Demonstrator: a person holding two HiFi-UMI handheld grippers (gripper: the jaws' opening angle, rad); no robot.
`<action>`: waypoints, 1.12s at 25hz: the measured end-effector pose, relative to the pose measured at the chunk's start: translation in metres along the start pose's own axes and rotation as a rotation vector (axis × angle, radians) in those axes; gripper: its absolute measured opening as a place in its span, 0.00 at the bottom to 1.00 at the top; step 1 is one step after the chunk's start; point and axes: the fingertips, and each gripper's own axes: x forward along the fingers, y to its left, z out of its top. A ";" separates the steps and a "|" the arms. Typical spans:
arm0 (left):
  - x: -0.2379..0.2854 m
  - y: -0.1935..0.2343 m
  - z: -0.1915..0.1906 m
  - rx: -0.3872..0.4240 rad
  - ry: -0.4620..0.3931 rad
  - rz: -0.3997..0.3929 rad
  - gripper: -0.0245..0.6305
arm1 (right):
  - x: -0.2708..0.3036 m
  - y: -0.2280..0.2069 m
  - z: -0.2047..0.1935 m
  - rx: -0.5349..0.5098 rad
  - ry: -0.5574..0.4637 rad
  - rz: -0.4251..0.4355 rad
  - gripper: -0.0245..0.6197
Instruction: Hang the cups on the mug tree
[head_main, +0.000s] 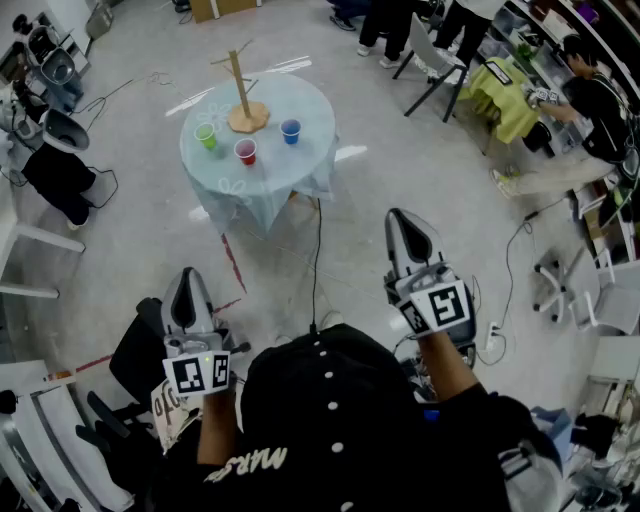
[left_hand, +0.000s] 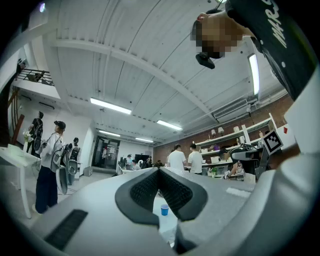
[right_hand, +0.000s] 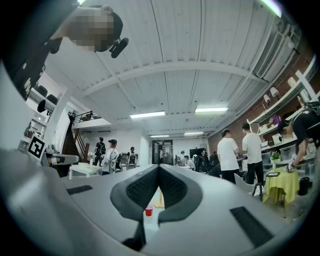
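cups (head_main: 245, 151) stand well beyond the left gripper (head_main: 188, 280) and right gripper (head_main: 402, 222) (jaws clenched, empty).

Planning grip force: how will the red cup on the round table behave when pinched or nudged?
The red cup looks like a small open plastic cup, so it is probably light and squashable. Standing upright on the tablecloth, it may tip if nudged near its rim.
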 end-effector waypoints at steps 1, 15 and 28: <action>-0.001 -0.001 0.000 0.001 0.001 0.001 0.03 | -0.001 0.000 -0.001 0.000 0.003 0.003 0.03; -0.001 -0.019 0.000 0.022 0.019 -0.003 0.03 | -0.008 0.007 0.001 0.051 -0.048 0.094 0.06; 0.015 -0.055 -0.005 0.044 0.045 0.091 0.03 | 0.005 -0.036 -0.020 0.092 -0.002 0.157 0.62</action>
